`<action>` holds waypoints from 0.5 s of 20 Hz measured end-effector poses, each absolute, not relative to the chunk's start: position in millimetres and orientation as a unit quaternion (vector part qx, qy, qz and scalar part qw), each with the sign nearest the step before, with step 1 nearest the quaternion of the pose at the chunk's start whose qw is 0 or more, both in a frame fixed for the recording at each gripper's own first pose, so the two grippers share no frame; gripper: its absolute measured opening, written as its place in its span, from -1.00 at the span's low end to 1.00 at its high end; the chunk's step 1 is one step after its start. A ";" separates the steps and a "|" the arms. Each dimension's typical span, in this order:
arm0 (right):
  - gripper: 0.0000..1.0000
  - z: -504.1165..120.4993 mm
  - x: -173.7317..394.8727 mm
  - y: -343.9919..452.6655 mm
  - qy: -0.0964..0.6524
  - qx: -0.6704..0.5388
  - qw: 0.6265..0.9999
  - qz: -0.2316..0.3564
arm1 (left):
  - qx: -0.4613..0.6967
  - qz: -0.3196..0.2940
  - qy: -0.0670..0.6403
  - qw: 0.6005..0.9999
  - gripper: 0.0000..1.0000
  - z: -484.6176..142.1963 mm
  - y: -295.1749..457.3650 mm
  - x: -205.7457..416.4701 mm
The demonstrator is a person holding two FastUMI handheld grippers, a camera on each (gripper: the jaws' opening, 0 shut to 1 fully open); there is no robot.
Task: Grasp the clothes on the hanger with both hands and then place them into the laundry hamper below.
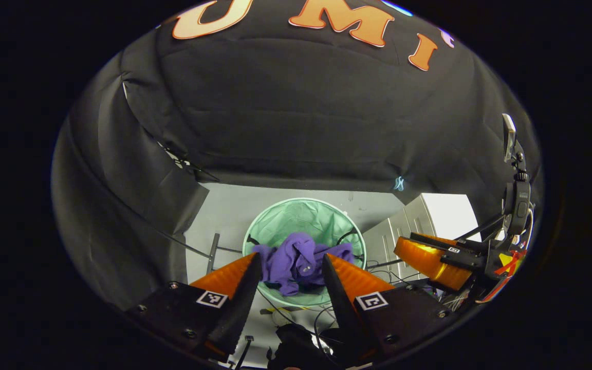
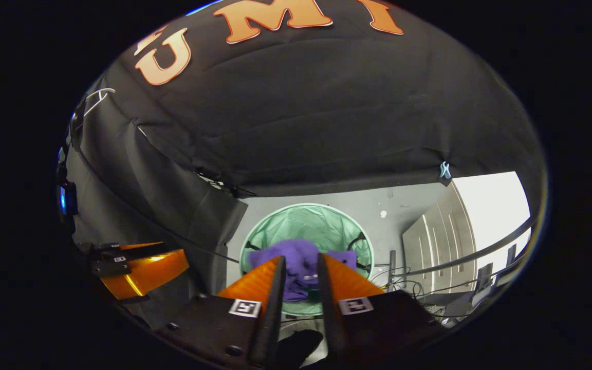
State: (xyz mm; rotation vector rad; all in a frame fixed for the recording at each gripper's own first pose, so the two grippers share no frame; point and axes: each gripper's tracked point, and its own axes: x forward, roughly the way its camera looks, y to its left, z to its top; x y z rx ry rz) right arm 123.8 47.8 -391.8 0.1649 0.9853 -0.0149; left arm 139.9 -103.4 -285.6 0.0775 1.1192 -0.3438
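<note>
Below on the grey floor (image 1: 224, 210), purple clothes (image 1: 296, 262) lie crumpled (no clear axis) in the green hamper (image 1: 275, 226); both hand-held grippers (image 1: 291, 267) (image 2: 300, 267) spread, empty.

Open air above the green hamper (image 1: 275, 226); black cloth wall (image 1: 296, 118) behind, cabinet (image 1: 404, 231) beside.

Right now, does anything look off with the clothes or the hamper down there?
Nothing looks spilled or damaged. The purple garment lies crumpled inside the green laundry hamper, bunched toward its near rim rather than spread flat. The hamper stands upright on the floor. Loose cables trail on the floor beside it, close to its near edge.
</note>
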 end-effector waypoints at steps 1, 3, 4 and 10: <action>-0.14 -387.7 121.3 45.8 0.469 0.070 0.880 -0.010 | 0.036 -0.159 0.530 0.832 0.54 -281.8 -99.0 136.8; -0.12 -378.3 118.1 39.8 0.458 0.057 0.887 -0.019 | 0.032 -0.154 0.536 0.829 0.61 -273.6 -95.5 129.7; 0.17 -374.6 118.1 38.5 0.450 0.055 0.891 -0.021 | 0.029 -0.155 0.539 0.828 0.74 -271.0 -96.1 128.7; 0.95 -351.7 102.2 30.1 0.431 0.045 0.900 -0.042 | 0.019 -0.156 0.527 0.835 0.77 -262.0 -96.6 129.3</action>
